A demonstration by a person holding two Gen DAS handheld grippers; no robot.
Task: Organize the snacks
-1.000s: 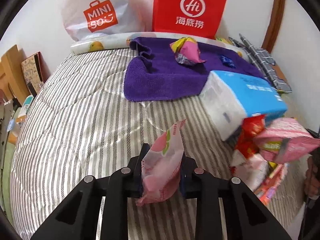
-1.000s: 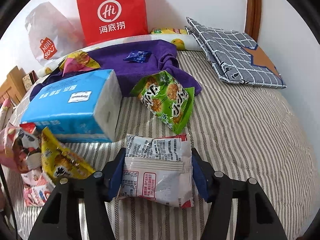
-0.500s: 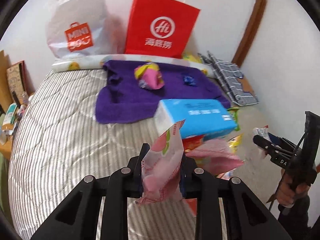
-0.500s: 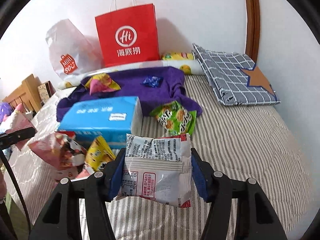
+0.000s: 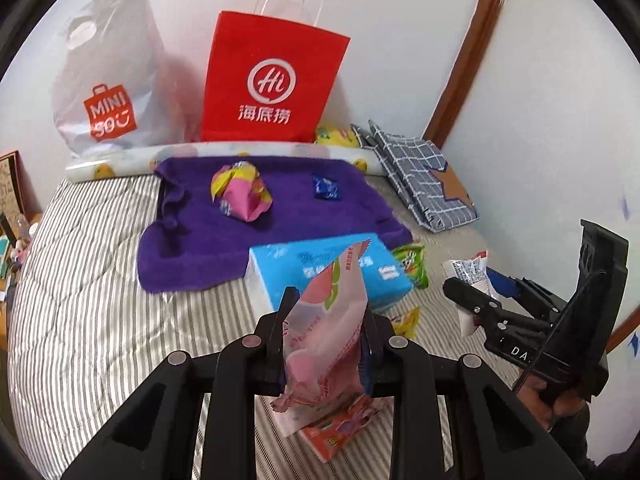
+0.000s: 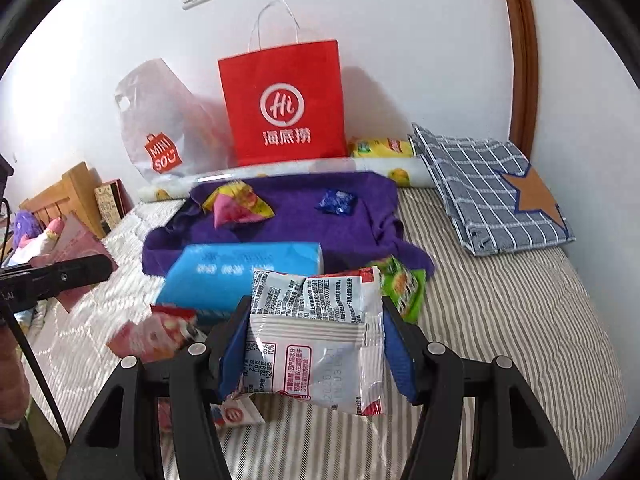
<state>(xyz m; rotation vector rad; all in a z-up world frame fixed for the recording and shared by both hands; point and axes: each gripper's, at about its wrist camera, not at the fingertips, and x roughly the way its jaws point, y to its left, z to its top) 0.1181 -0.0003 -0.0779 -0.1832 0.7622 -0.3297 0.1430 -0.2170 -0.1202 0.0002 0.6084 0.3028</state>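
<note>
My left gripper (image 5: pixel 325 340) is shut on a pink snack packet (image 5: pixel 326 328), held above the striped bed. My right gripper (image 6: pixel 314 344) is shut on a white and clear snack packet (image 6: pixel 316 340); it also shows at the right of the left wrist view (image 5: pixel 480 300). On the purple towel (image 5: pixel 192 240) lie a pink and yellow packet (image 5: pixel 240 194) and a small blue packet (image 5: pixel 326 188). A green packet (image 6: pixel 402 290) lies beside the blue tissue pack (image 6: pixel 240 268). More snack packets (image 6: pixel 156 332) lie below the tissue pack.
A red paper bag (image 6: pixel 284 108) and a white Miniso bag (image 6: pixel 160 136) stand against the wall. A folded checked cloth (image 6: pixel 492 192) lies at the right. A yellow packet (image 6: pixel 380 148) sits behind a rolled sheet. Wooden furniture (image 6: pixel 68 192) is at the left.
Both grippers have pulled back and risen from the bed, each keeping its packet. The bags and wall now show more fully, and the right gripper has come into the left wrist view.
</note>
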